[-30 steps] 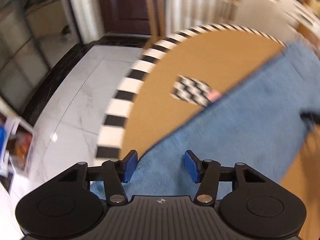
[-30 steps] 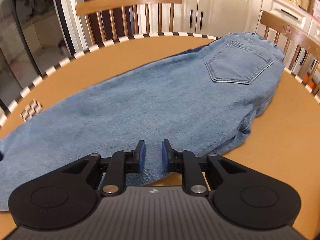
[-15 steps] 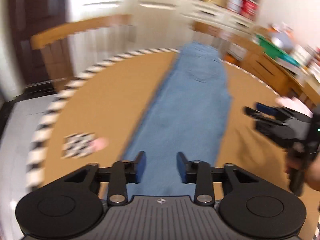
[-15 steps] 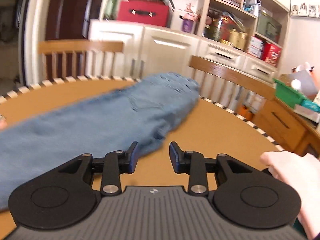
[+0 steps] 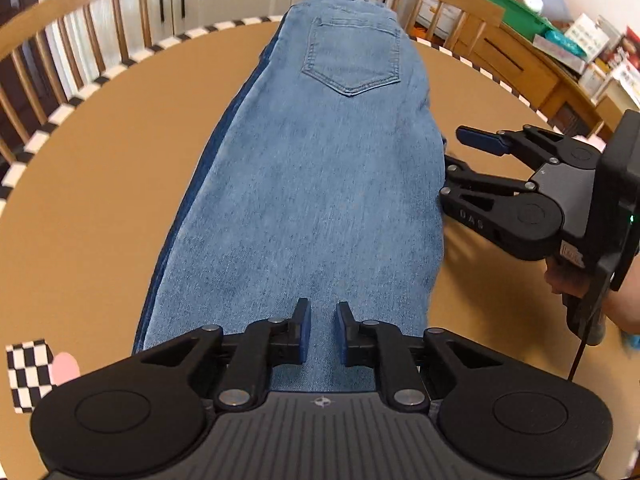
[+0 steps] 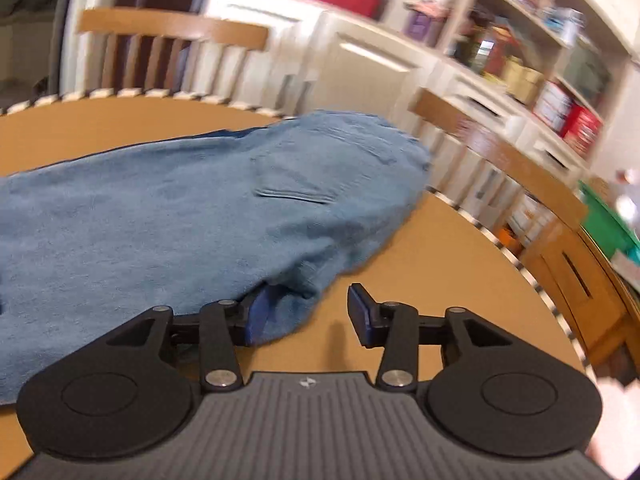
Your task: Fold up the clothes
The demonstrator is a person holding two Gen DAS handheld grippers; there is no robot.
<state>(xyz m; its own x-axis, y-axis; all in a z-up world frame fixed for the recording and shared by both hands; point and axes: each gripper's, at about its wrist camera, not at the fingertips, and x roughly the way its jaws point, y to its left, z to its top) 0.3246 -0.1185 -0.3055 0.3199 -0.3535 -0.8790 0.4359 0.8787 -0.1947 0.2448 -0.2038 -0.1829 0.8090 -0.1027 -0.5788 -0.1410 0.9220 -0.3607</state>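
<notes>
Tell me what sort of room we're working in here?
Most likely a home dining room or kitchen-diner. Light blue denim jeans lie on a round tan table with a checkered rim, spindle-backed wooden chairs stand around it, and white panelled cabinets and open shelves of tins and boxes line the wall.

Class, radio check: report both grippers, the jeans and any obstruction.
Left gripper closing over jeans, nothing pinched. Right gripper opening at the jeans' edge. Jeans flat on table. Nothing in the way.
</notes>
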